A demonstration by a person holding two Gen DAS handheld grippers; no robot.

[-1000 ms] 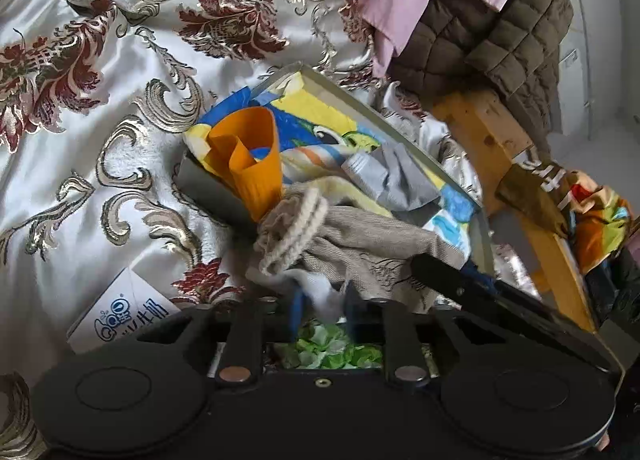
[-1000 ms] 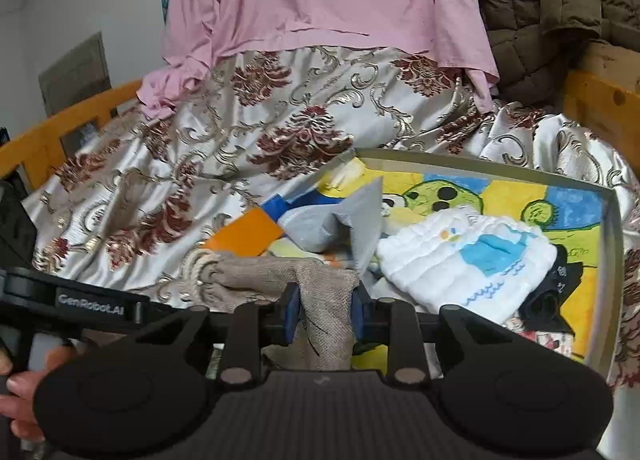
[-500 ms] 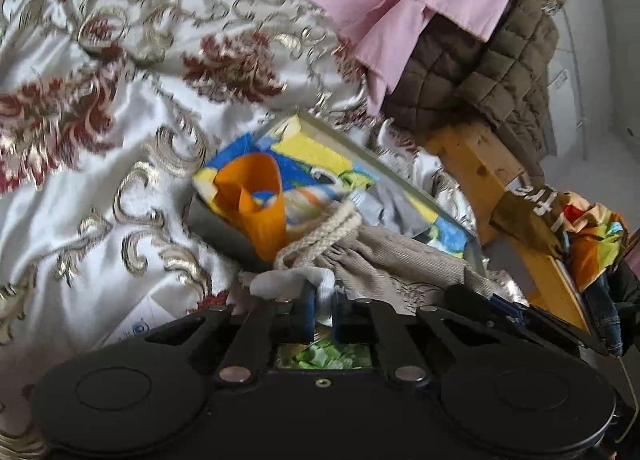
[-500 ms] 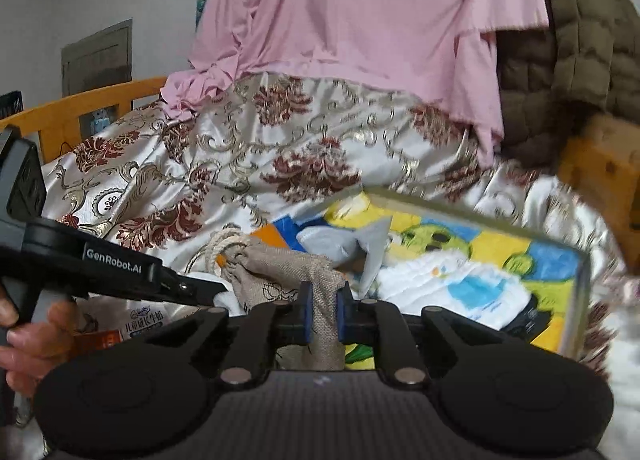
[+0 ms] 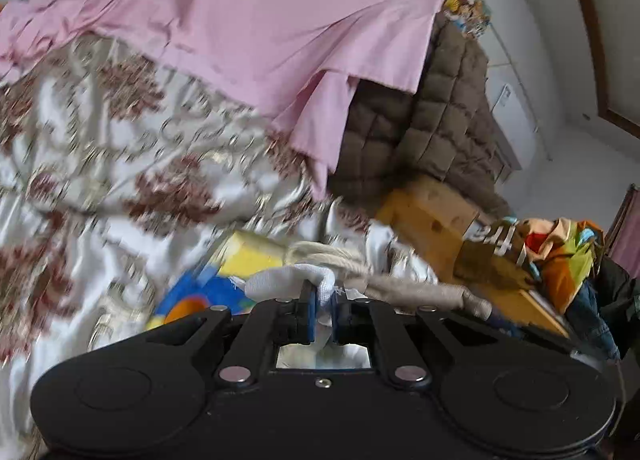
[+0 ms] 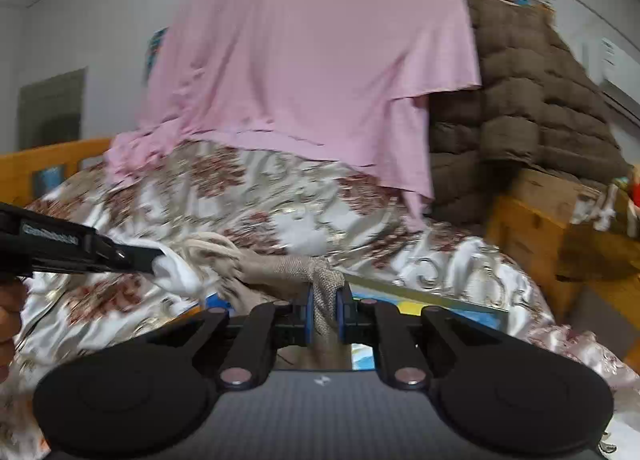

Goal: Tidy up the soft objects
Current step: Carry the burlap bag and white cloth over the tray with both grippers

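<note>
A beige knitted cloth with a cream rope cord (image 6: 280,268) hangs stretched between my two grippers, lifted above the box. My right gripper (image 6: 323,310) is shut on its beige end. My left gripper (image 5: 323,314) is shut on a white cloth part (image 5: 292,280) at the other end, with the cord (image 5: 332,256) just beyond it; it shows at the left of the right wrist view (image 6: 132,258). The colourful cartoon-printed box (image 5: 248,252) lies below, mostly hidden; its rim (image 6: 420,294) shows in the right wrist view.
A white and maroon floral bedspread (image 5: 120,164) covers the bed. A pink sheet (image 6: 320,60) and a brown quilted jacket (image 6: 520,120) hang behind. A wooden bed frame (image 5: 432,216) stands at the right, with colourful clothes (image 5: 560,260) on it.
Both grippers have risen with the beige cloth, lifting it off the box. The views tilted upward, so the box contents dropped out of sight.
</note>
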